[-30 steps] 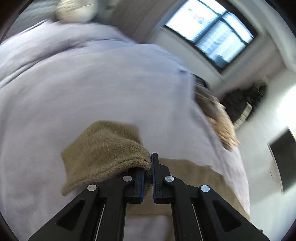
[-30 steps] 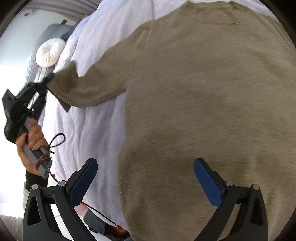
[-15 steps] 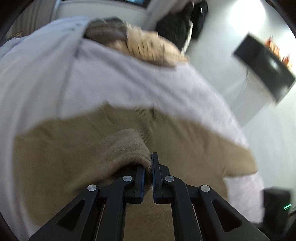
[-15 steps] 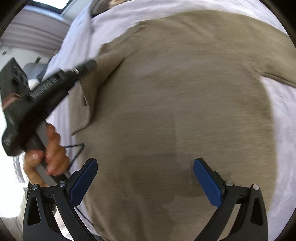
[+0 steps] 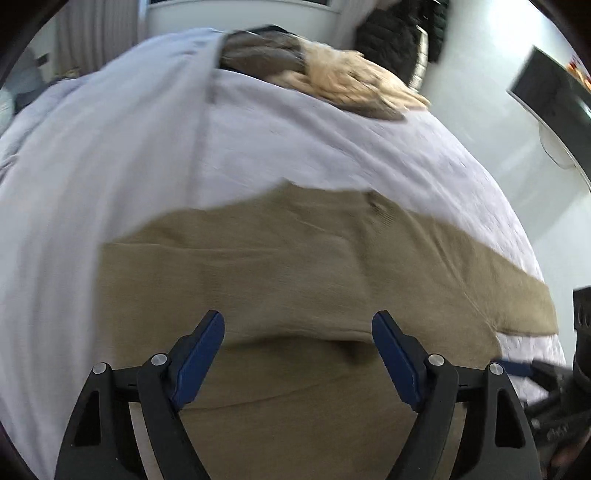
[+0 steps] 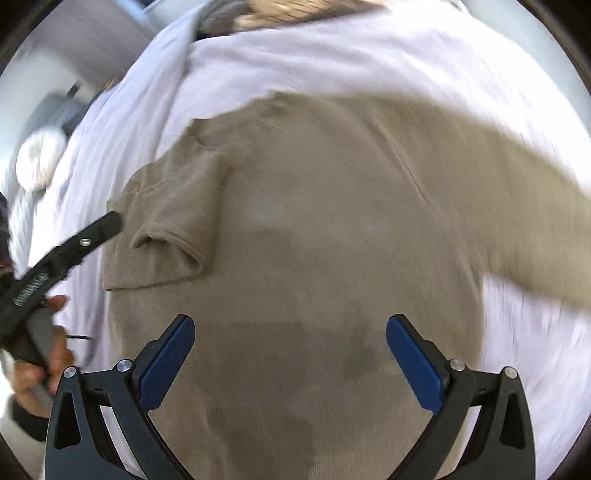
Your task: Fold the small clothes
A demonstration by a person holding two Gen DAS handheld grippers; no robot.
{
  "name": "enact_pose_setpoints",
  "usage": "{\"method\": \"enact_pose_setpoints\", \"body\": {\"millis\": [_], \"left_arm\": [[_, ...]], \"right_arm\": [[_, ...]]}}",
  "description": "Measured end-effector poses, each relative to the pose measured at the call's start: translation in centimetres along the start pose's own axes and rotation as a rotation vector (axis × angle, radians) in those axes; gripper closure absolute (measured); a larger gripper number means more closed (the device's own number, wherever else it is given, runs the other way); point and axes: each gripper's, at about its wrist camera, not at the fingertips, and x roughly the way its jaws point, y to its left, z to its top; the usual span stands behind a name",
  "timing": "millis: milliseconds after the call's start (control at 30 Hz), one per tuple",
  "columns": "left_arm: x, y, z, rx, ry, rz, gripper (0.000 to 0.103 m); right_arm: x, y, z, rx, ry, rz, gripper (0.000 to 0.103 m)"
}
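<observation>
A tan knit sweater (image 5: 295,258) lies flat on the pale lilac bed sheet (image 5: 110,147). One sleeve is folded in over its body, the cuff (image 6: 170,243) resting near the left side. The other sleeve (image 6: 517,221) stretches out to the right. My left gripper (image 5: 298,325) hovers over the sweater with its jaws opening and nothing between them; one of its fingers (image 6: 99,230) shows just left of the folded cuff, apart from it. My right gripper (image 6: 291,328) stands open above the sweater's body, holding nothing.
A pile of brown and cream clothes (image 5: 332,74) sits at the far end of the bed. A dark jacket (image 5: 391,33) hangs behind it, and a dark screen (image 5: 546,96) is on the right wall. A round white cushion (image 6: 38,158) lies far left.
My left gripper carried the sleeve cuff across onto the sweater's body, then opened and let it go. The right gripper drifted over the sweater and stayed open.
</observation>
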Motion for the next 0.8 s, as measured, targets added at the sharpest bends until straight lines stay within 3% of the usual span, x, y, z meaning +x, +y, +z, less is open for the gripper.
{"method": "enact_pose_setpoints", "body": {"millis": [133,300,400,467,533,700,800], "left_arm": [[0.1,6.8,0.8,-0.1,0.014,0.143,0.02],[3.4,12.6,0.7,-0.171,0.124,0.28,0.02],[5.3,13.6,0.5,-0.19,0.153,0.285,0.02],[5.9,13.8,0.3,-0.205,0.152,0.278,0.02],[6.1,14.0,0.1,-0.212,0.147,0.271,0.02],[6.5,14.9,0.7,-0.232,0.159,0.233,0.02],[6.9,15.3,1.6,-0.253,0.167,0.204,0.02]], "right_arm": [[1.8,6.6,3.2,-0.28,-0.053,-0.113,0.0],[6.2,13.1,4.4,-0.619,-0.121,-0.326,0.0],[8.6,14.2,5.4,-0.691,-0.142,-0.437,0.001],[8.2,12.9,6.8,-0.609,-0.19,-0.458,0.001],[6.8,10.2,8.5,-0.427,-0.222,-0.426,0.001],[4.2,-2.8,9.1,0.226,-0.181,-0.075,0.001],[4.6,-7.1,7.5,0.424,-0.146,0.086,0.001]]}}
